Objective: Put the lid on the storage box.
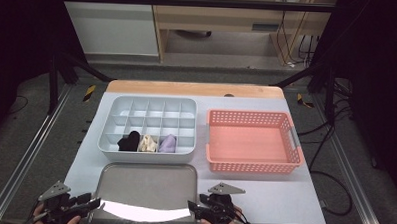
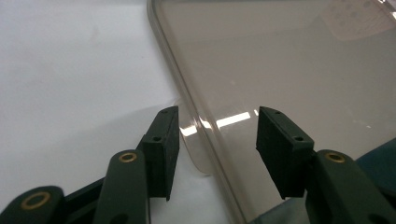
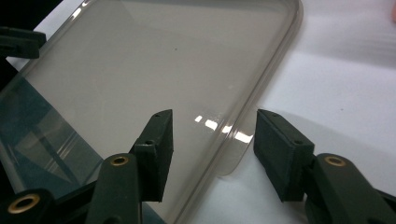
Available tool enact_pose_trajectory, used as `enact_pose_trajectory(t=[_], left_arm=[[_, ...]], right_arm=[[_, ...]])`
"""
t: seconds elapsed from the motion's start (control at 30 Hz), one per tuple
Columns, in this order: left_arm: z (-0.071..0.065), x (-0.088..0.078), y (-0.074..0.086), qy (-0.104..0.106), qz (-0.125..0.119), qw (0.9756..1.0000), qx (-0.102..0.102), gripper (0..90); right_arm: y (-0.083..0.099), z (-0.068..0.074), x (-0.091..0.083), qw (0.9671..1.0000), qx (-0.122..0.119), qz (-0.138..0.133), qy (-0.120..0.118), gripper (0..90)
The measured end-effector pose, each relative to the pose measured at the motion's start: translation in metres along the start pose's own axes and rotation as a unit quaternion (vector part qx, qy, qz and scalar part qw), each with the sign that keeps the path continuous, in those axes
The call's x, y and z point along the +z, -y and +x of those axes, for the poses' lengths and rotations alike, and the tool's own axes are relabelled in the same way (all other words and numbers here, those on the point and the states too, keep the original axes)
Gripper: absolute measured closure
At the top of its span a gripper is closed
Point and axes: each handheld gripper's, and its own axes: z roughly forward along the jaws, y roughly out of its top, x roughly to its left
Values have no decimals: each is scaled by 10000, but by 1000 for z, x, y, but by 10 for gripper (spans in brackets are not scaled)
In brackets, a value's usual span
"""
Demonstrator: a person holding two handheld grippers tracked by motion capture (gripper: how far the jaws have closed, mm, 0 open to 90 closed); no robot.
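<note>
Both grippers, left (image 2: 217,149) and right (image 3: 212,154), stand open astride small tabs on opposite short edges of the clear lid (image 1: 149,188), gripping nothing yet.

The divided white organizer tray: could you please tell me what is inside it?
The organizer tray holds three rolled items in its front row: black, cream and lilac. The other compartments look empty, though the walls hide parts of their floors.
</note>
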Motion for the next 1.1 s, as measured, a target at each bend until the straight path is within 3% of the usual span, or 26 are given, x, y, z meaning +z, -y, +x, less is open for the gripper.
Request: enact_pose_trajectory(t=[0.37,0.77,1.1], left_arm=[[-1,-1,2,-8,-11,10000,-78,491],[-2,-2,3,5,-26,9999,-141,495],[-2,-2,3,-26,-21,9999,-157,497]], right_arm=[[4,4,-2,9992,387,-78,18,485],[5,4,-3,9984,557,-65,71,517],[3,-4,-3,9957,907,-67,-160,546]])
